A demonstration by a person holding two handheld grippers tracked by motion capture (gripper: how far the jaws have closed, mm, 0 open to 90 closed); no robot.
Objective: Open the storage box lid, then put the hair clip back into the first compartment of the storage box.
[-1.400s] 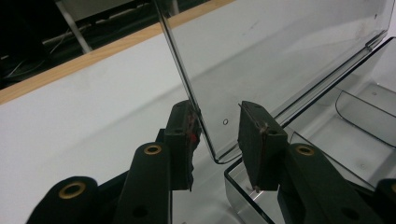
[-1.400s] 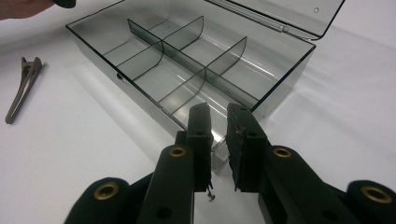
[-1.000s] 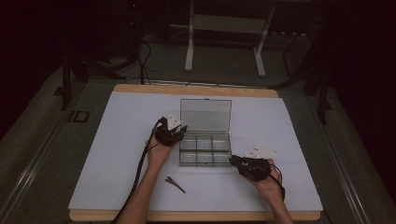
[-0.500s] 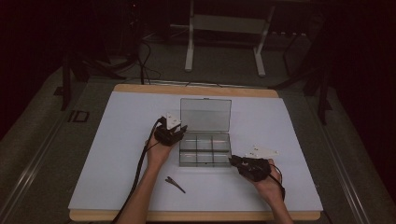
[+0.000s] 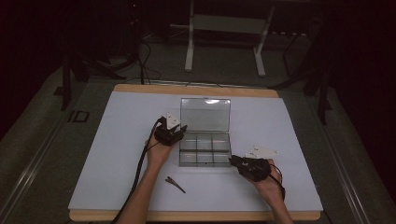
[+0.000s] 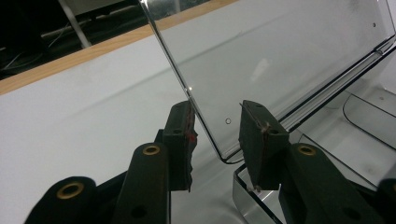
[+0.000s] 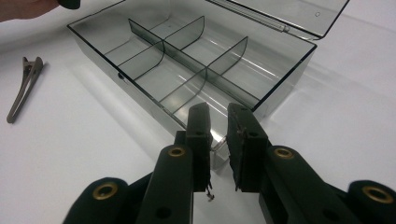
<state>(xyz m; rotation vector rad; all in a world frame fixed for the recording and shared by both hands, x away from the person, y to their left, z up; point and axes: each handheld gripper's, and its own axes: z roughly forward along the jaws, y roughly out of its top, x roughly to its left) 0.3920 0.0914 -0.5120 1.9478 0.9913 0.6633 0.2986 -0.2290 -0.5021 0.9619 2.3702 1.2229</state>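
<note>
Dark room all around, with just a white-topped table with a wooden edge lit up and some metal stand legs behind it. Sitting mid-table was a clear plastic compartment box, six sections split by dividers, all looking empty, with its hinged lid standing open at the far side. The left gripper was parked at the box's left end by the hinge; in the left gripper view its jaws had just been opening a bit more and stood apart on either side of the lid's lower corner, with visible gaps, so the pads weren't pressing on it. The right gripper was down at the box's near right corner. From the right gripper view its jaws were fairly close together around the box's corner edge, but I honestly couldn't tell if they were actually pinching it. A metal hair clip lay on the table near the person's left forearm, well clear of the box and untouched; it showed up in the right gripper view too.
</note>
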